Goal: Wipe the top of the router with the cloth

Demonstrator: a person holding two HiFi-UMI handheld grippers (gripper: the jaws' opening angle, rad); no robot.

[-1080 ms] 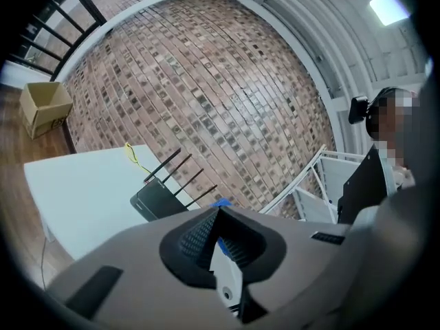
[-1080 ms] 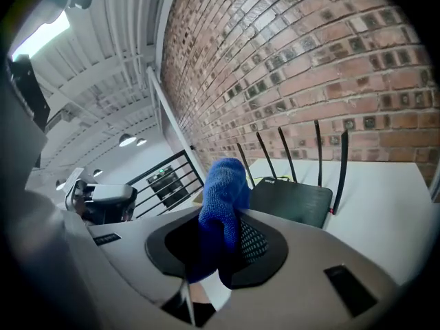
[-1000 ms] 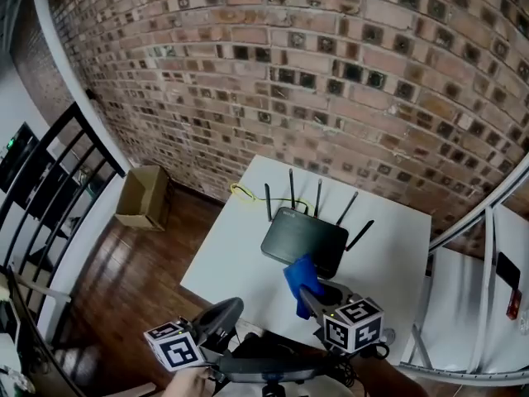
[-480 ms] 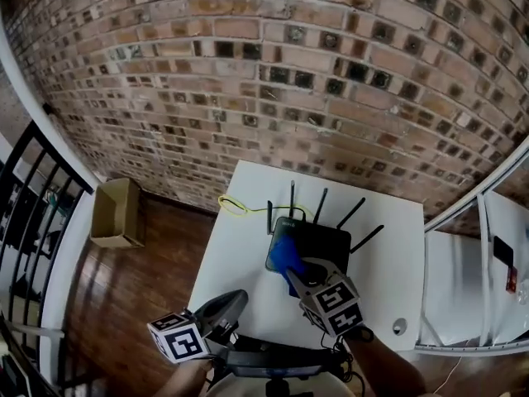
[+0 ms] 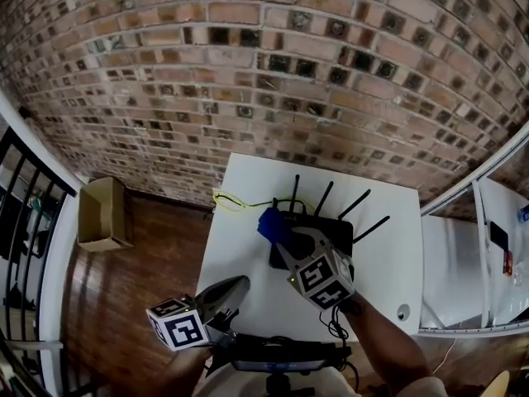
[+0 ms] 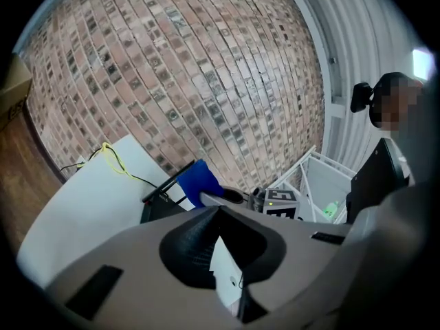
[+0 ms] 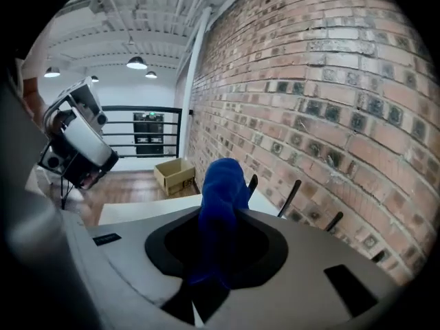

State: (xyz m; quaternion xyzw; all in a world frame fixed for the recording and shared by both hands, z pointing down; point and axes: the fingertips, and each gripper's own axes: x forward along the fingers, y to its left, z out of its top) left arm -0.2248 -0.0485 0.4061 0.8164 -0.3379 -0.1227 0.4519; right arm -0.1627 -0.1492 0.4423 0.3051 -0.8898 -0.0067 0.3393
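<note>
A black router [image 5: 326, 236] with several upright antennas sits at the back of the white table [image 5: 240, 271]. My right gripper [image 5: 283, 240] is shut on a blue cloth [image 5: 269, 222] and holds it over the router's far left corner, beside the antennas. In the right gripper view the cloth [image 7: 220, 198] sticks up from between the jaws, with antennas [image 7: 289, 190] behind it. My left gripper [image 5: 238, 286] hangs shut and empty over the table's near edge, left of the router. The left gripper view also shows the cloth [image 6: 196, 180] and the router [image 6: 163, 205].
A yellow cable [image 5: 226, 201] lies on the table's back left corner. The brick wall [image 5: 273, 73] rises right behind the table. A cardboard box [image 5: 101, 213] stands on the wood floor to the left. A white shelf [image 5: 488, 263] runs along the right. A small round fitting [image 5: 402, 312] sits near the table's front right.
My right gripper has carried the blue cloth from the router's near edge across its top to the far left corner. The left gripper has stayed put.
</note>
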